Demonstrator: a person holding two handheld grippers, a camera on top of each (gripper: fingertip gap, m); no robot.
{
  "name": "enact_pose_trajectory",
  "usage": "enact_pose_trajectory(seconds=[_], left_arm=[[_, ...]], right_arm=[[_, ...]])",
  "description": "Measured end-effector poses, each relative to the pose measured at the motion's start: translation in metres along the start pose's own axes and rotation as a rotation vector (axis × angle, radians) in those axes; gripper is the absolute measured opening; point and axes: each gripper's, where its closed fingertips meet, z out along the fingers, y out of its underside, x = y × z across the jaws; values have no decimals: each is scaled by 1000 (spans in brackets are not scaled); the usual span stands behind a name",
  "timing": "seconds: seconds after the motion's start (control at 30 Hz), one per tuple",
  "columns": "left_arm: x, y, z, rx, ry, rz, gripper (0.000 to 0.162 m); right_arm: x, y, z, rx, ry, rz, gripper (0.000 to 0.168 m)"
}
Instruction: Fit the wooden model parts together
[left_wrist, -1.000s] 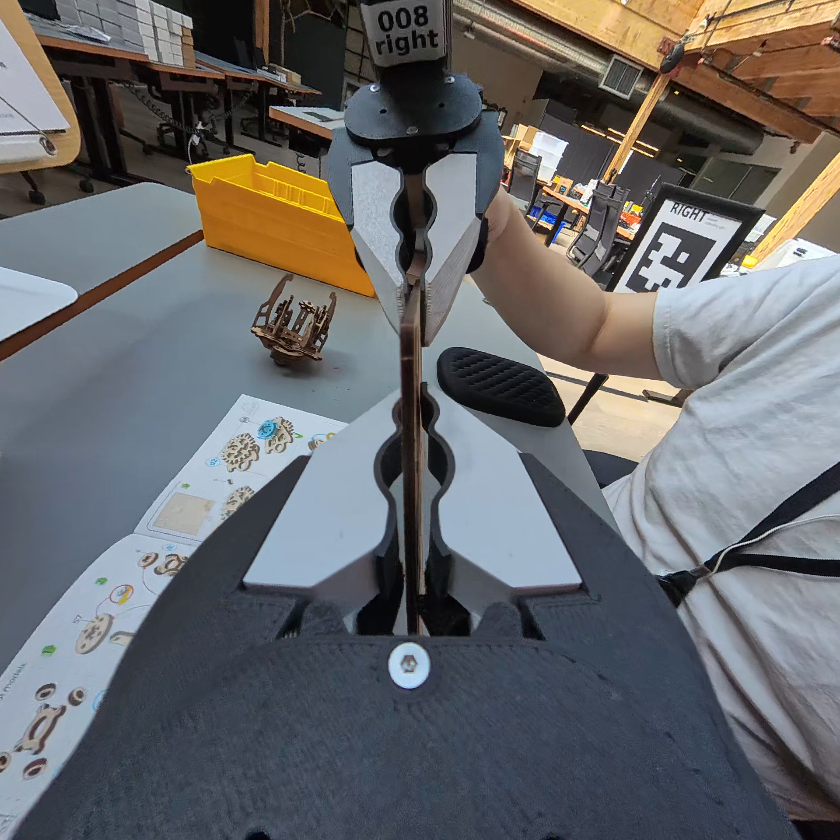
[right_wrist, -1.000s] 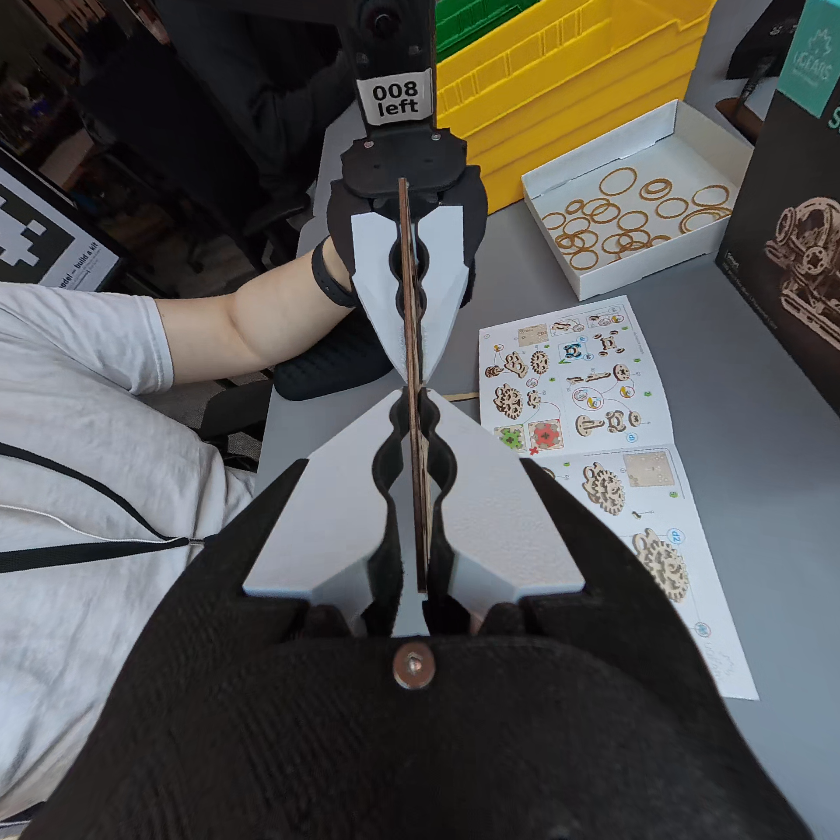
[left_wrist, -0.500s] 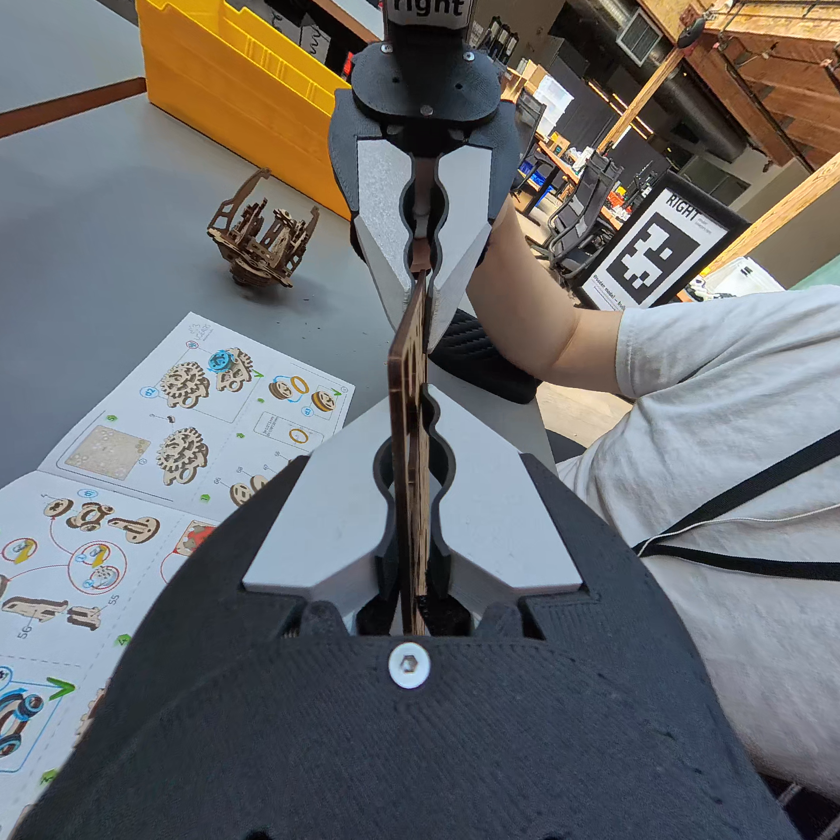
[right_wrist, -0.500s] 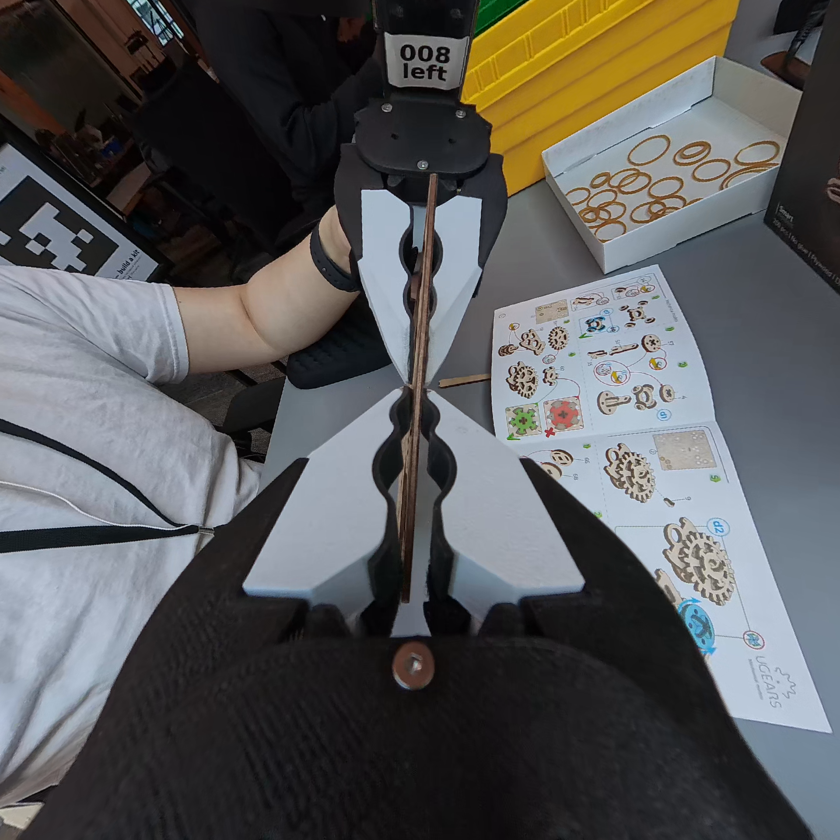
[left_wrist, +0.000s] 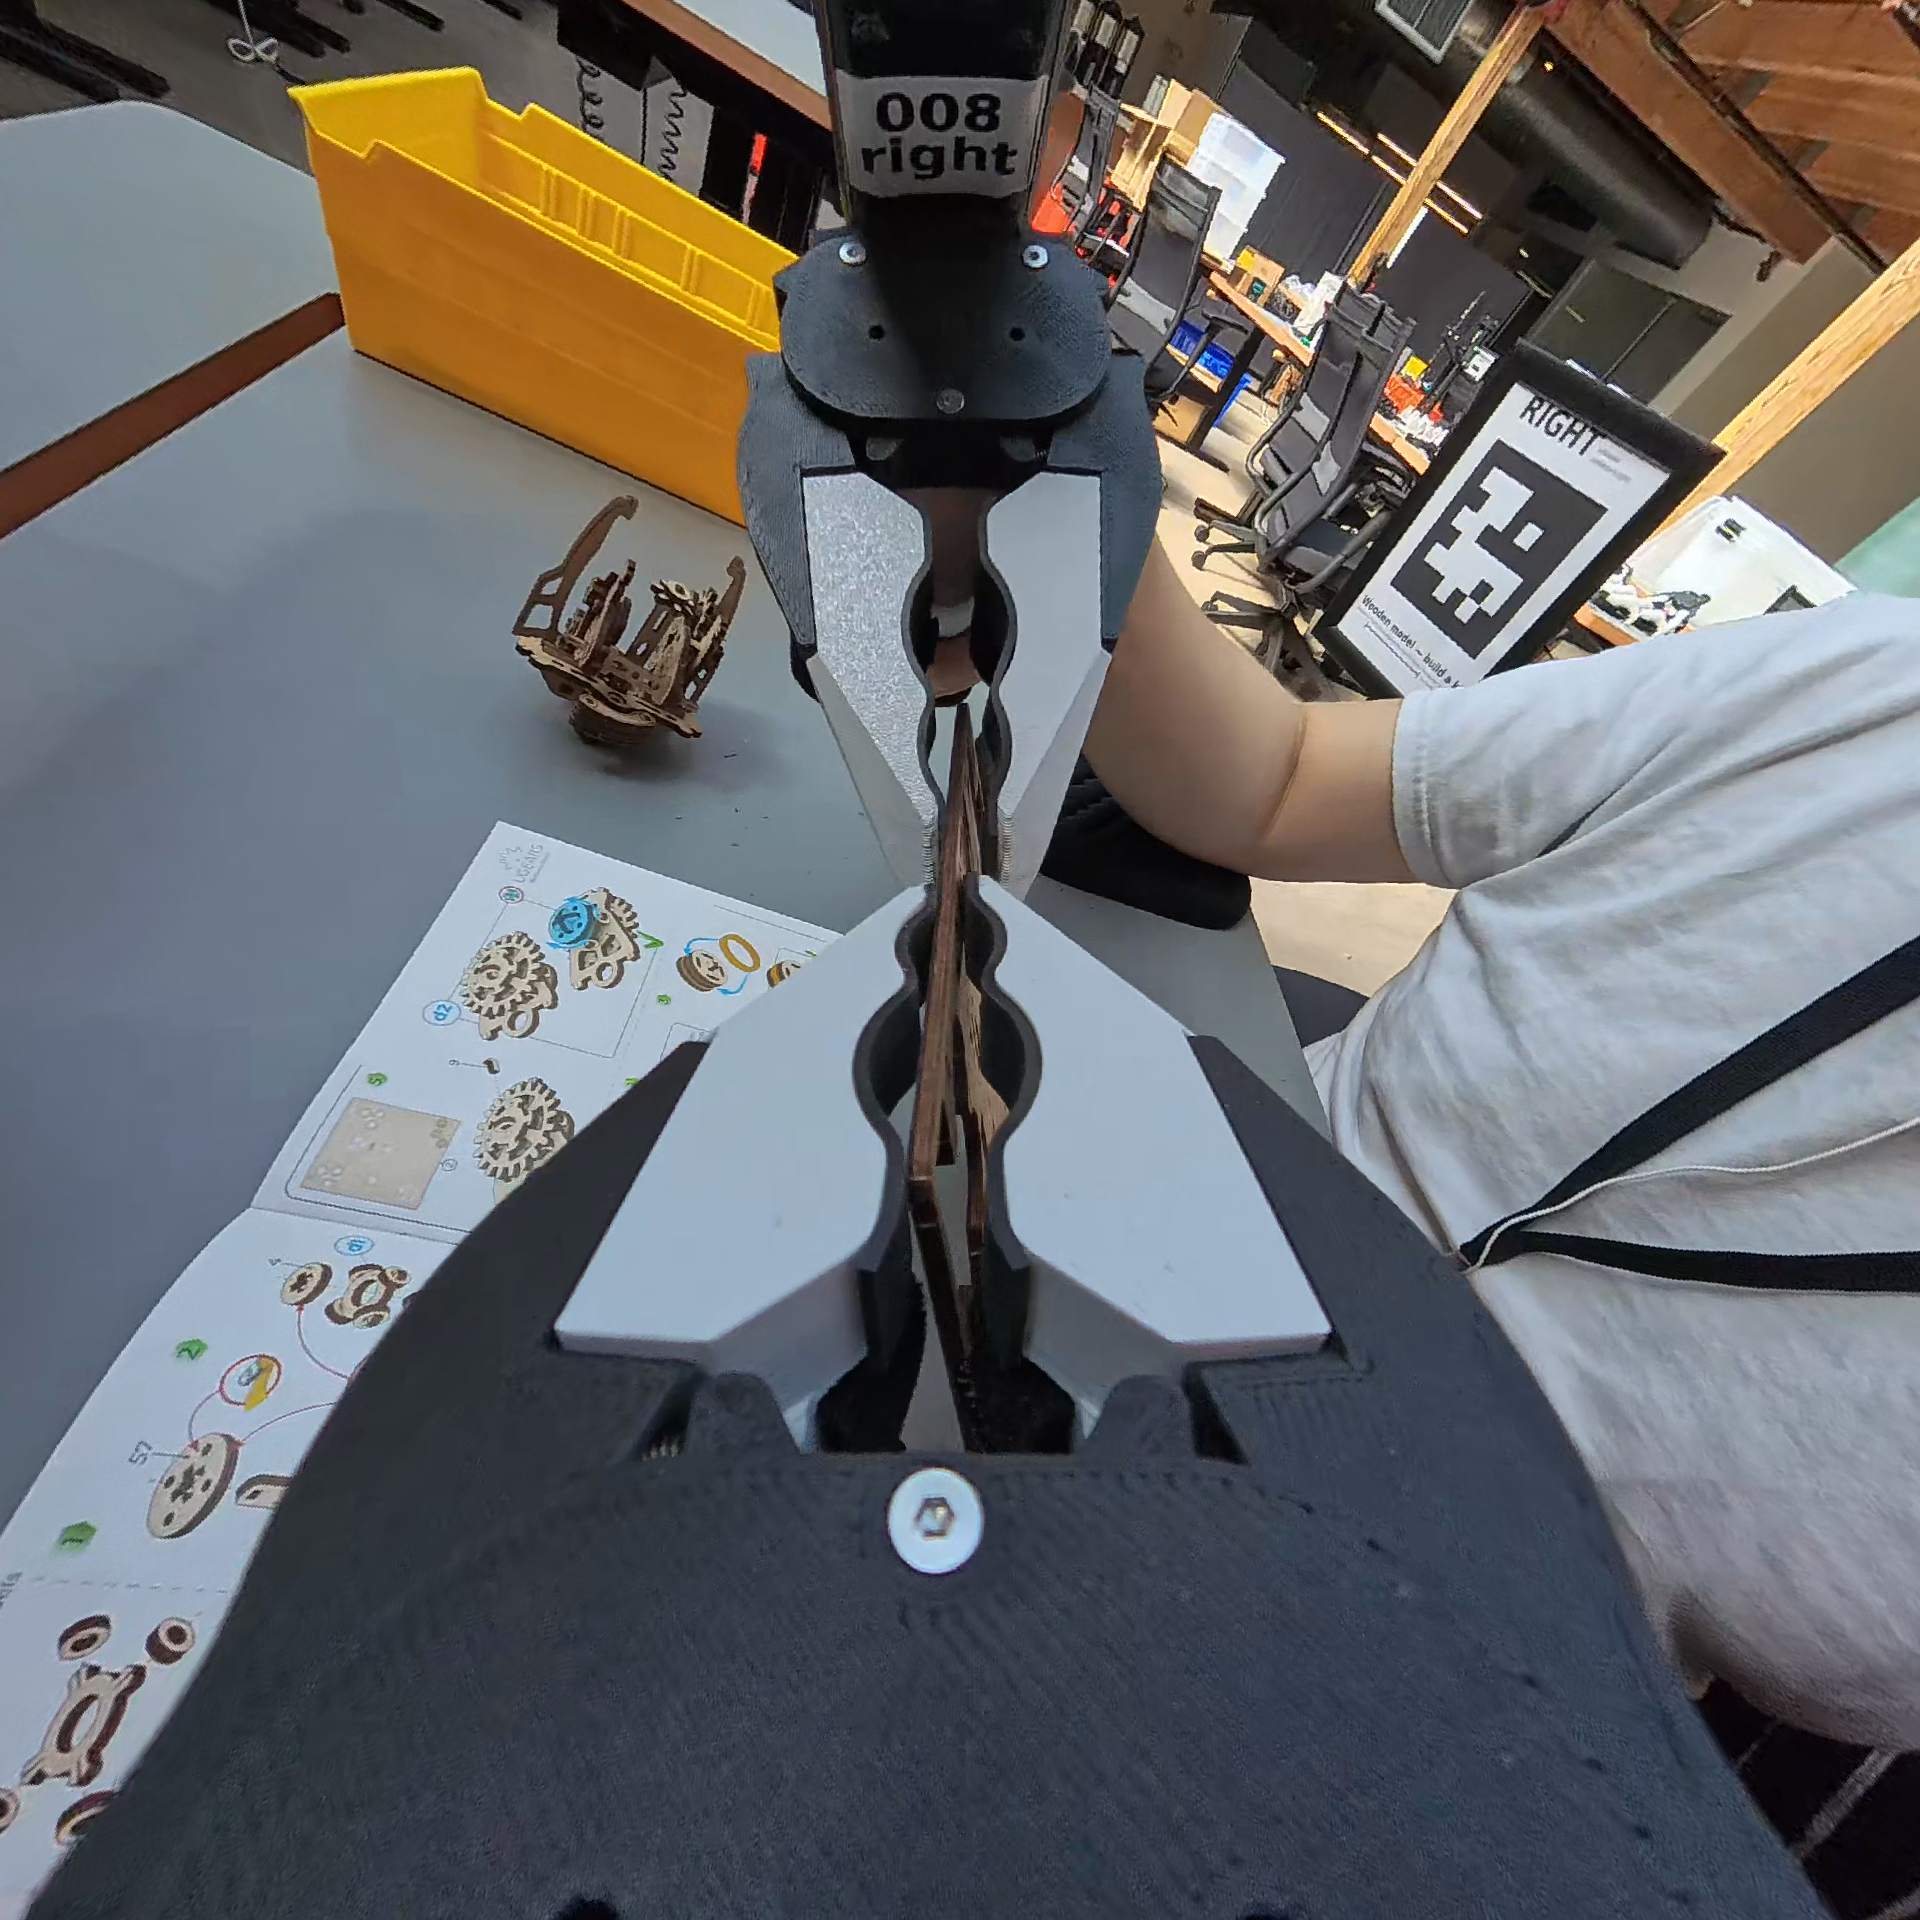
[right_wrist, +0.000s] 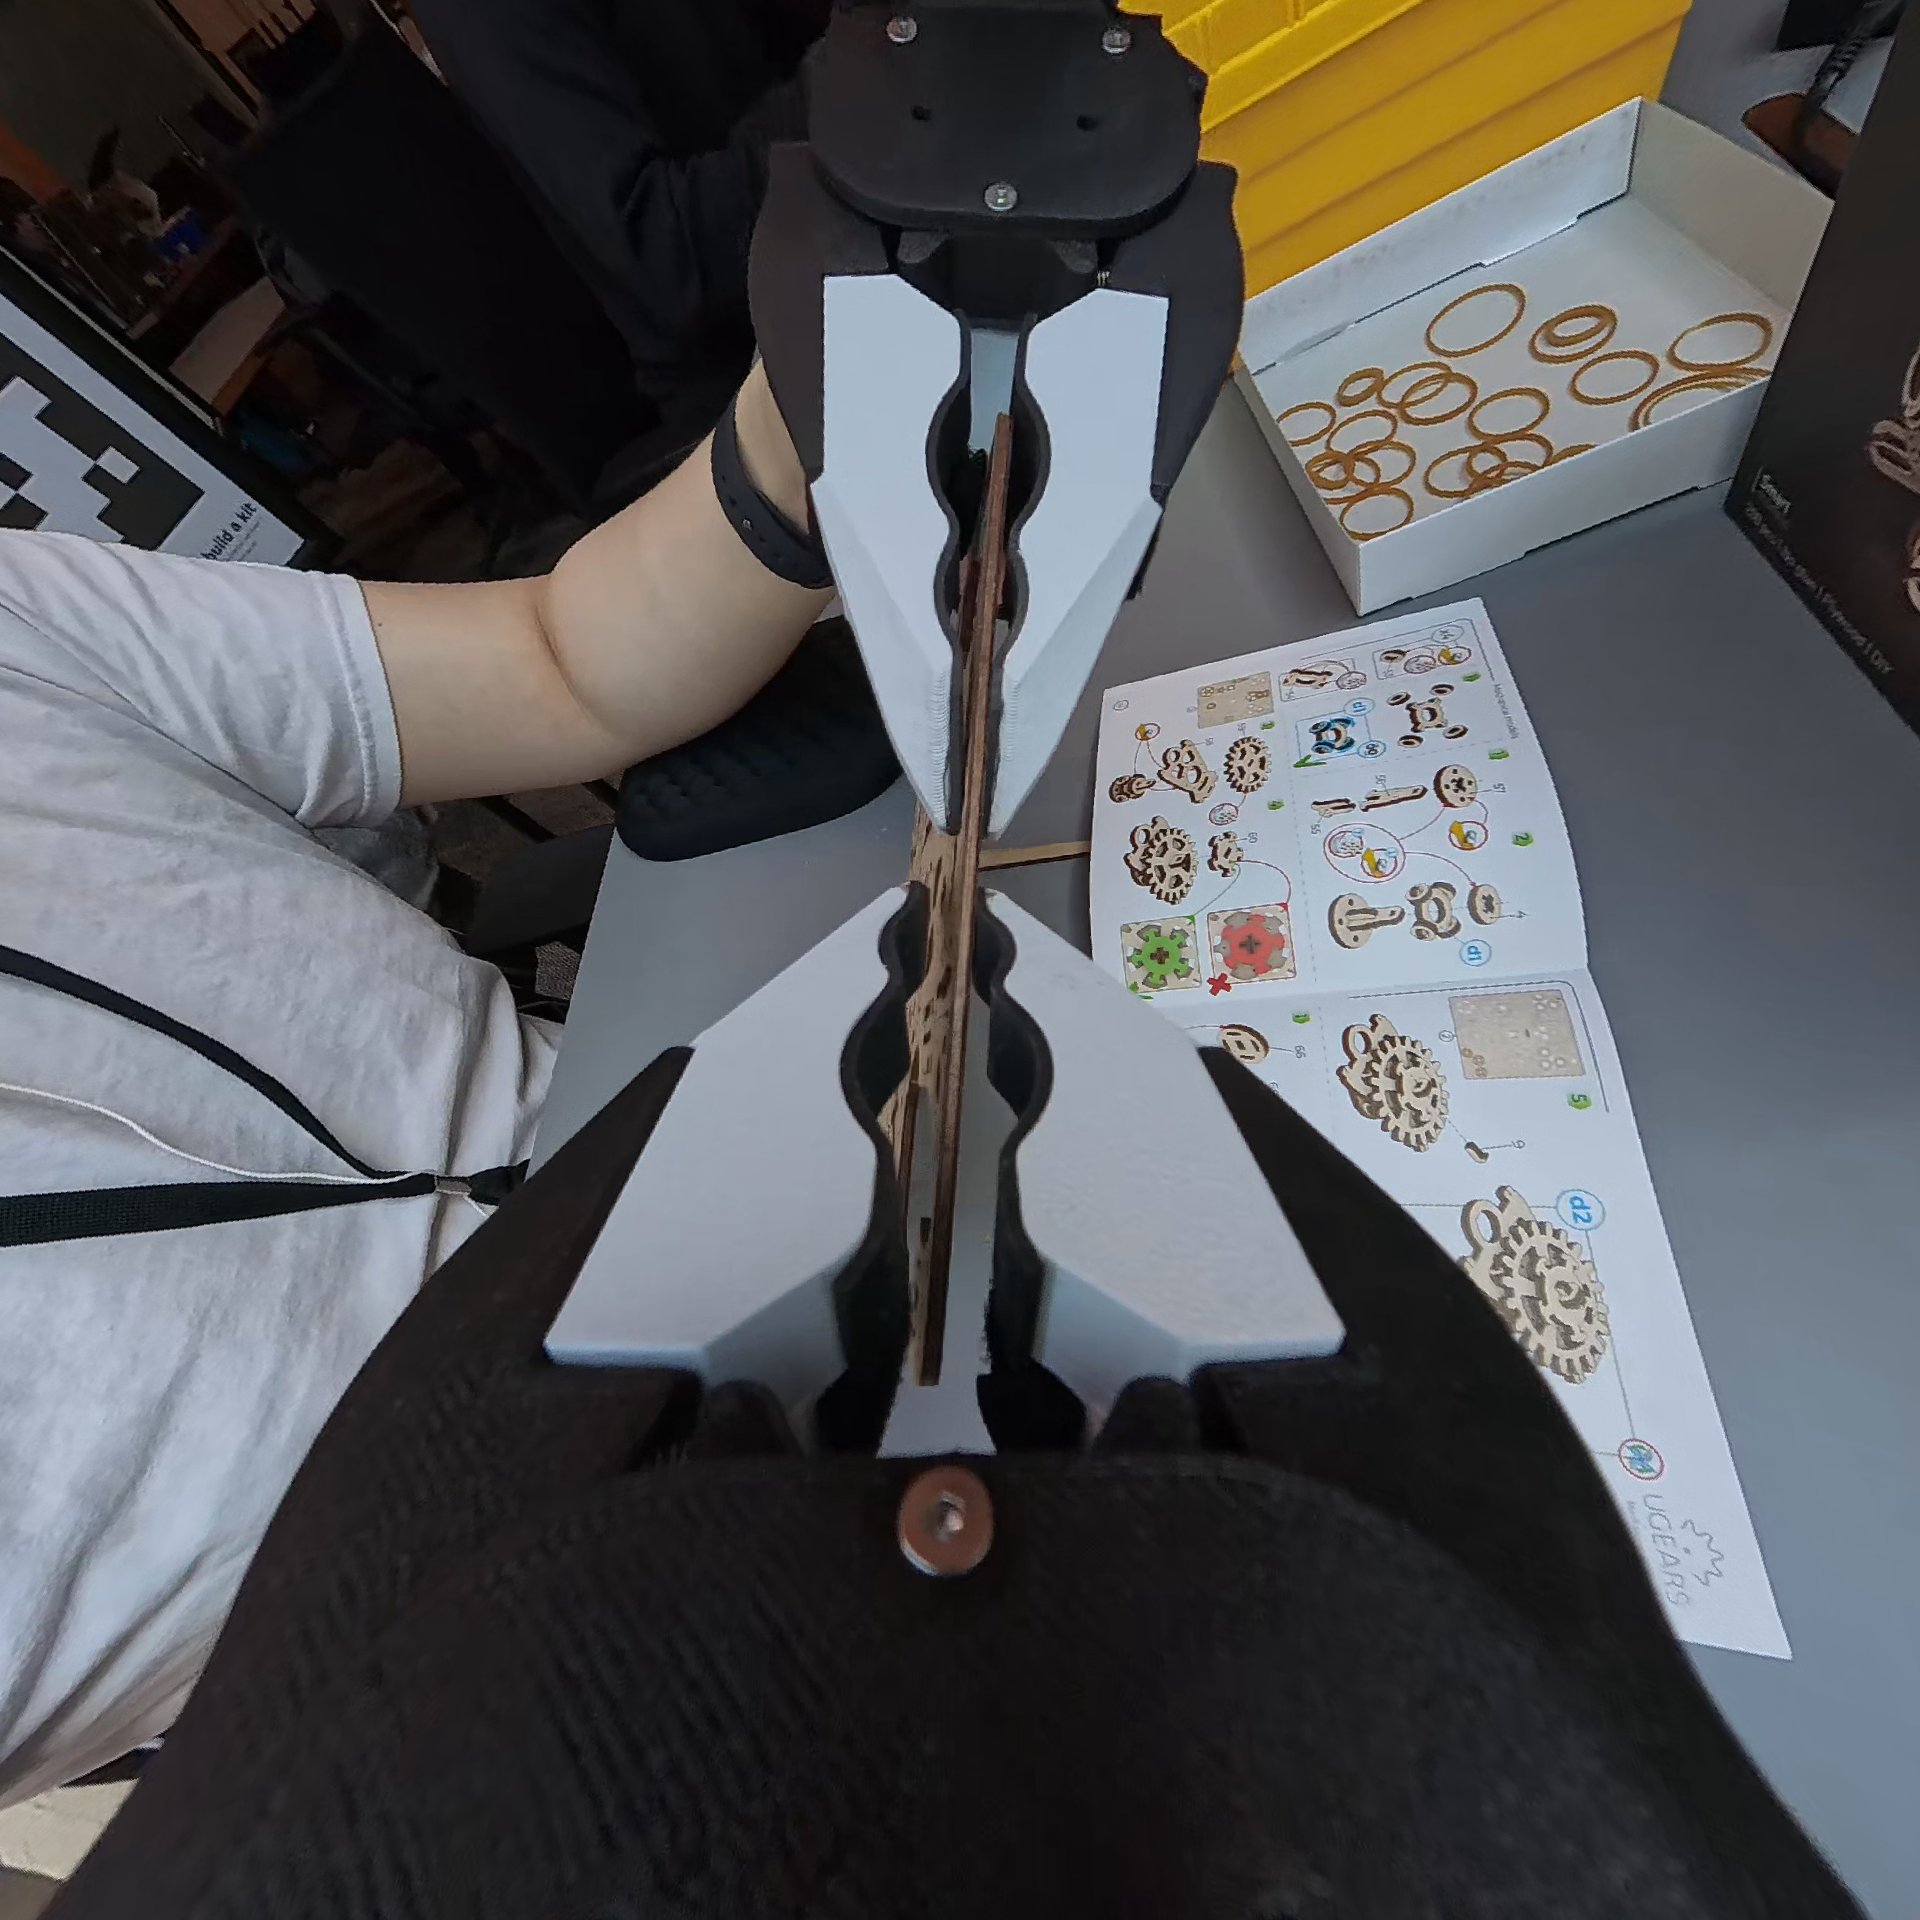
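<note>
A thin, laser-cut wooden sheet is held edge-on between my two grippers, above the grey table. My left gripper is shut on one end of it. My right gripper faces it tip to tip and is shut on the other end. In the right wrist view the sheet runs from my right gripper into the left gripper, and part of its perforated face shows. A partly built wooden model stands on the table to the left.
An instruction leaflet lies under the grippers and also shows in the right wrist view. Beyond it are a yellow bin, a white box of rubber bands and a dark product box. A small wooden stick lies near a black armrest. The grippers are tip to tip, or close to it. Between my right fingertips and the partly built wooden model there is roughly 20 cm.
Both grippers have kept hold of the sheet. The sheet has twisted slightly, so its perforated face now shows. The grippers have shifted over the leaflet.
</note>
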Motion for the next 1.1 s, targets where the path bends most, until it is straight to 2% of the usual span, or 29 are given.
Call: enact_pose_trajectory(seconds=[0.17,0.53,0.77,0.87,1.1], left_arm=[[0,1,-1,-5,-5,7,1],[-1,2,3,-2,4,4,1],[-1,3,3,-12,-3,10,1],[-2,3,3,-15,-8,13,1],[0,3,3,-11,1,12,1]], right_arm=[[3,0,3,-60,83,-29,5],[4,5,-1,-144,106,-31,6],[6,4,-3,-348,203,-80,10],[6,8,0,-442,202,-47,10],[1,9,3,-452,126,51,8]])
